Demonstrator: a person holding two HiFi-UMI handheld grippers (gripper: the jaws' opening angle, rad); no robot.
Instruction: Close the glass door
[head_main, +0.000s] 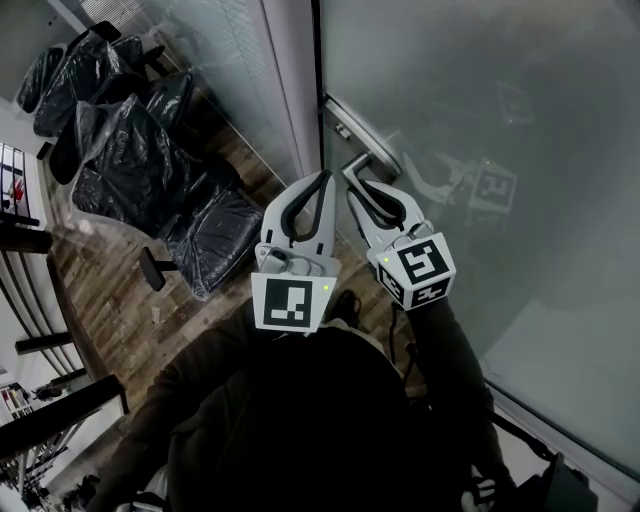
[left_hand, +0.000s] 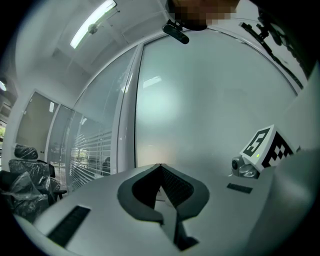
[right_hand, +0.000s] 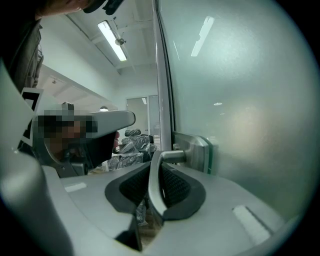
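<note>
The frosted glass door (head_main: 480, 120) fills the right of the head view, its edge close beside the white frame post (head_main: 290, 90). A metal lever handle (head_main: 368, 160) sticks out near that edge. My right gripper (head_main: 372, 190) is shut on the handle. In the right gripper view the lever (right_hand: 154, 180) runs down between the two dark pads (right_hand: 177, 187), and its mounting plate (right_hand: 197, 150) sits on the glass just beyond. My left gripper (head_main: 322, 178) hovers just left of the right one, shut with nothing in it (left_hand: 160, 167).
Office chairs wrapped in black plastic (head_main: 130, 150) stand on the wood floor (head_main: 120, 310) at the left, beyond a fixed glass panel with blinds (left_hand: 90, 150). The person's dark sleeves and body fill the bottom of the head view.
</note>
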